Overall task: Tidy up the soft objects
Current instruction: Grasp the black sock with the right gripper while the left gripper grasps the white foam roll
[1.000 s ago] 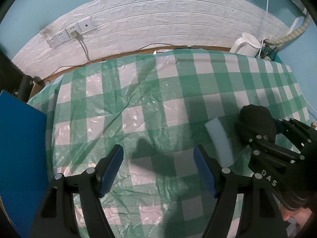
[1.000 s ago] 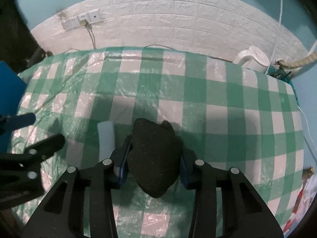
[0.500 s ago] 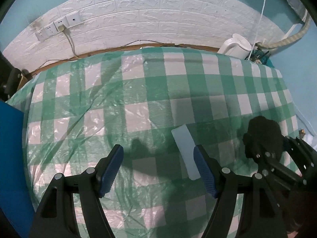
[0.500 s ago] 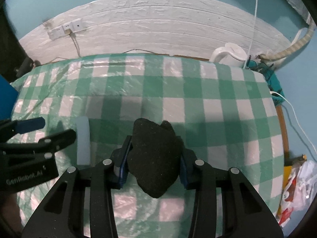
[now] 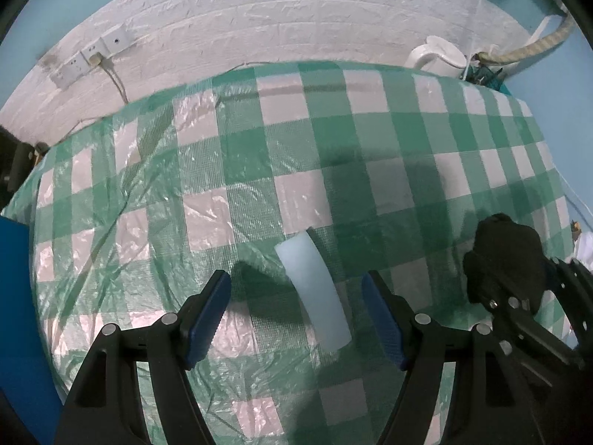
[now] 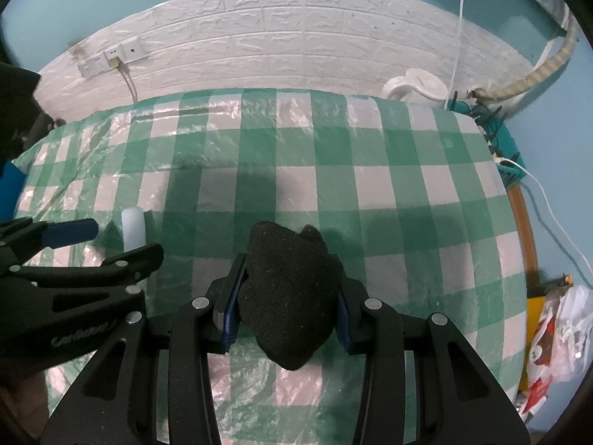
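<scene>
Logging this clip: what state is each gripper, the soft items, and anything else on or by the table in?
left gripper: open, jaws either side of the sponge, not closed on it.
right gripper: shut on black sock.
pale sponge: lying flat on the tablecloth.
black sock: bunched, held.
tablecloth: spread, wrinkled.
white kettle: upright.

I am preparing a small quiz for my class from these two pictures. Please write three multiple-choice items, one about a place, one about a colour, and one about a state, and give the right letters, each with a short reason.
1. Where does the pale sponge strip lie?
A. between the open fingers of the left gripper
B. on the white kettle
C. inside the right gripper

2. What colour is the soft object held by the right gripper?
A. white
B. black
C. red

3. How is the left gripper?
A. shut on the strip
B. shut on nothing
C. open

Answers:
1 A, the strip rests on the checked tablecloth between both blue pads.
2 B, it is dark knitted fabric.
3 C, its pads stand wide apart.
</scene>
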Motion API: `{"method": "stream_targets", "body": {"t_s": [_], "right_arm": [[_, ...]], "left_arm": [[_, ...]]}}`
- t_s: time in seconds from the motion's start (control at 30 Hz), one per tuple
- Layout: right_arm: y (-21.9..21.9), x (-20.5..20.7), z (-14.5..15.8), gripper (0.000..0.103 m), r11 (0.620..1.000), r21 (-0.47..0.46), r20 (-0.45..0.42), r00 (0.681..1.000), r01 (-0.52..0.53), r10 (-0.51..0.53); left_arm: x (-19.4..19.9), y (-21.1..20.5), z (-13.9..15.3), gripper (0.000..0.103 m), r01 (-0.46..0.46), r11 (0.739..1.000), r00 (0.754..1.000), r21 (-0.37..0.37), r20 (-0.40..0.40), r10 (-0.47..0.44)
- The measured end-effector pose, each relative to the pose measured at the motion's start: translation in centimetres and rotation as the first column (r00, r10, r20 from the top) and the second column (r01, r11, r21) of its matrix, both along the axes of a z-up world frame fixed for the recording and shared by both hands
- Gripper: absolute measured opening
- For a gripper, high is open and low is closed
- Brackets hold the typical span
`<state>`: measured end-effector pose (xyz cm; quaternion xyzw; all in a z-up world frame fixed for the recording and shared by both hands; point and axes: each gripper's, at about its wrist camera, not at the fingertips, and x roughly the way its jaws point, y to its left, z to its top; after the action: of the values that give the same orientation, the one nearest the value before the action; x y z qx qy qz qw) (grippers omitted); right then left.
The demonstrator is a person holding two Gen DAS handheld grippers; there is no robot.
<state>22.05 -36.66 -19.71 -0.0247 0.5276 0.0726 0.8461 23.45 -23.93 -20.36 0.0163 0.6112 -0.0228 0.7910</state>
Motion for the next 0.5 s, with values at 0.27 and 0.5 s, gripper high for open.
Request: {"method": "stream_targets", "body": {"t_s": [0.27, 0.5], "right_arm": [[-0.2, -0.3, -0.3, 0.04, 1.0, 0.013, -0.01, 1.0, 0.007, -0.007], [0.4, -0.4, 0.1, 0.04, 1.0, 0.017, -0.004, 1.0, 0.0, 0.0]], "left_arm": [[-0.2, 0.0, -0.4, 0.045, 0.006, 1.0, 1.0, 0.017, 0.006, -0.006], [-1.1, 0.0, 0.0, 0.014, 0.062, 0.998, 0.998, -0.022, 0.006, -0.062]]}}
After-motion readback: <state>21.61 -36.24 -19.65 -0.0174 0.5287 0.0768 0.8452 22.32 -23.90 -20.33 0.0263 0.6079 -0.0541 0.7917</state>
